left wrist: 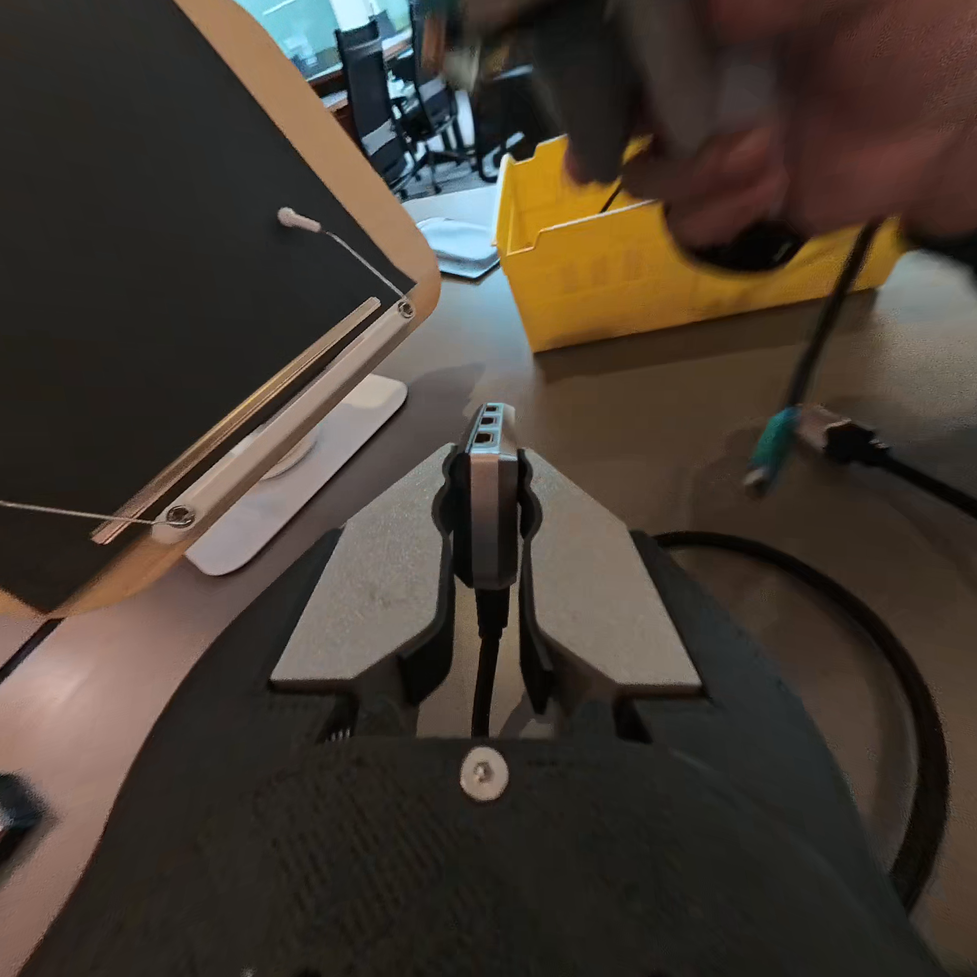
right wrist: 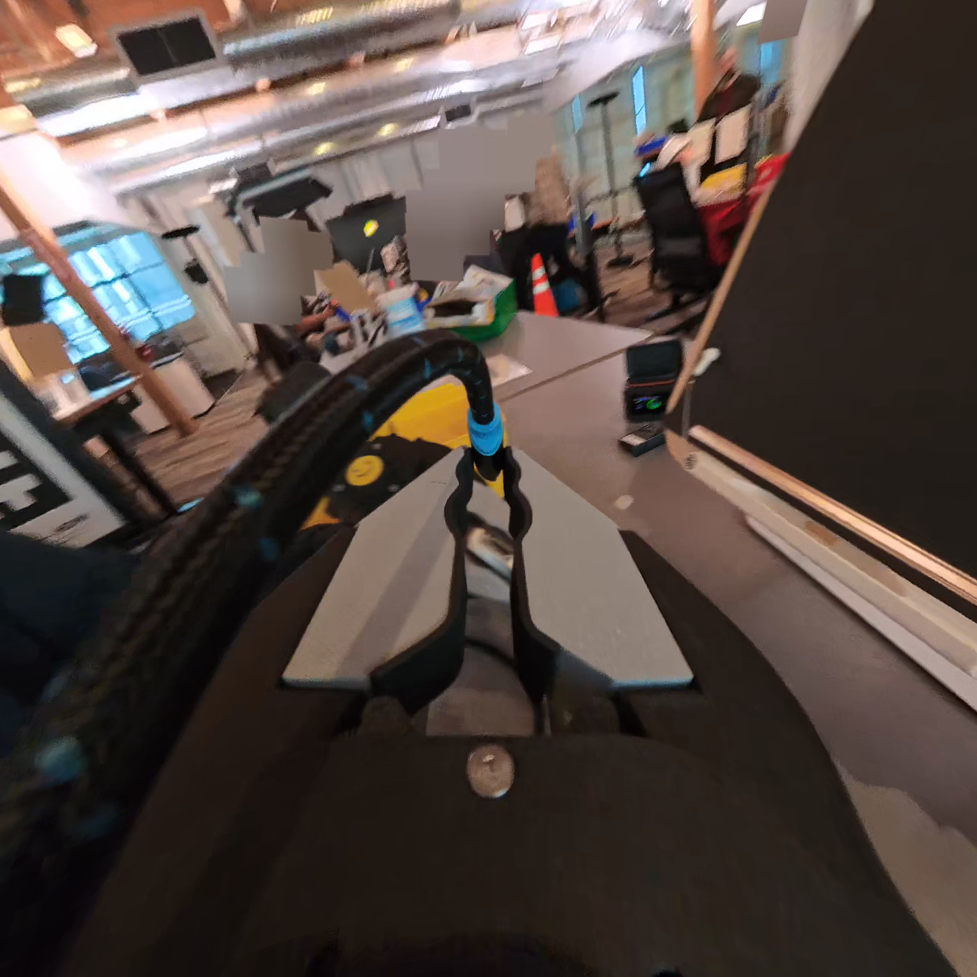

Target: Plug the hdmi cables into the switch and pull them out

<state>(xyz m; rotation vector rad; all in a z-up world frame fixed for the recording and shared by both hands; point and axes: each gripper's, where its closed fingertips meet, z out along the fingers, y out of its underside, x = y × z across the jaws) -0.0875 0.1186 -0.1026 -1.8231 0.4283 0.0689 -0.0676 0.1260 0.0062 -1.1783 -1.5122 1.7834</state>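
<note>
Dark panel with a tan wooden edge fills the far left of the left wrist view, tilted on a white stand base, with a thin wire running to a screw at its lower rail. Just right of that, at centre, the left gripper pinches the HDMI switch, a slim grey metal box held on edge between both fingers; its row of ports faces away along the top, and its own black lead drops back between the fingers. Behind it a yellow plastic bin sits on the grey table. Further right, a blurred black cable hangs down with a teal-banded plug near the table, beside a second HDMI plug lying flat with its black cable trailing off to the right edge. Another black cable loops over the table on the lower right.

In the right wrist view, a thick braided black cable with blue flecks arches from the lower left up to the fingertips. The right gripper is pressed onto that cable's plug just below its blue collar, the connector pointing down between the fingers. The yellow bin shows behind, and the dark panel stands at the right.
</note>
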